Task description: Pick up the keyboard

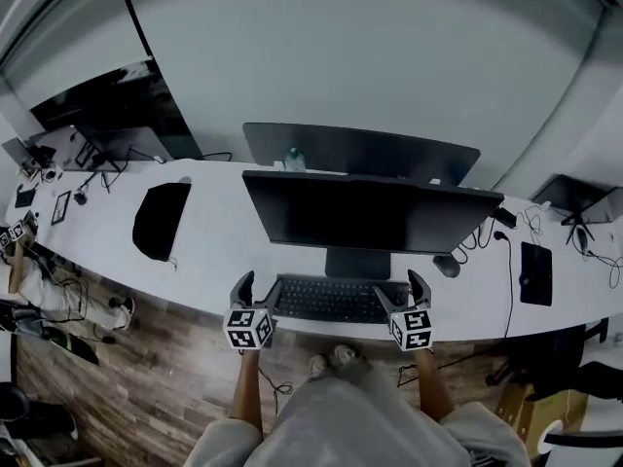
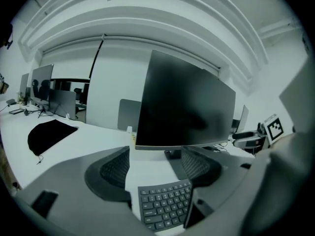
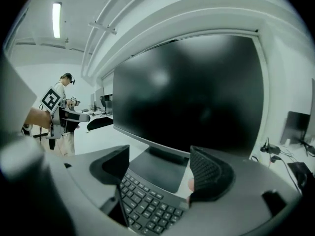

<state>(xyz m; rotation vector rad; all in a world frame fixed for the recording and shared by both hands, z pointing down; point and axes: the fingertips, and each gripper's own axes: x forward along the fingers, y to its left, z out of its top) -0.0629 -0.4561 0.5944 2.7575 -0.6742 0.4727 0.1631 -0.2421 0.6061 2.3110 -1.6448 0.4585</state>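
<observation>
Left gripper (image 1: 257,288), right gripper (image 1: 401,290) gape astride keyboard (image 1: 331,301).

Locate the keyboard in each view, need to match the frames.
Head view: keyboard at bottom centre, between the left tool and the right tool.
Left gripper view: keyboard at bottom centre, one end between the open jaws.
Right gripper view: keyboard at the bottom, left of centre, between the open jaws.
Shared landmark: the dark monitor just behind it in all three.
</observation>
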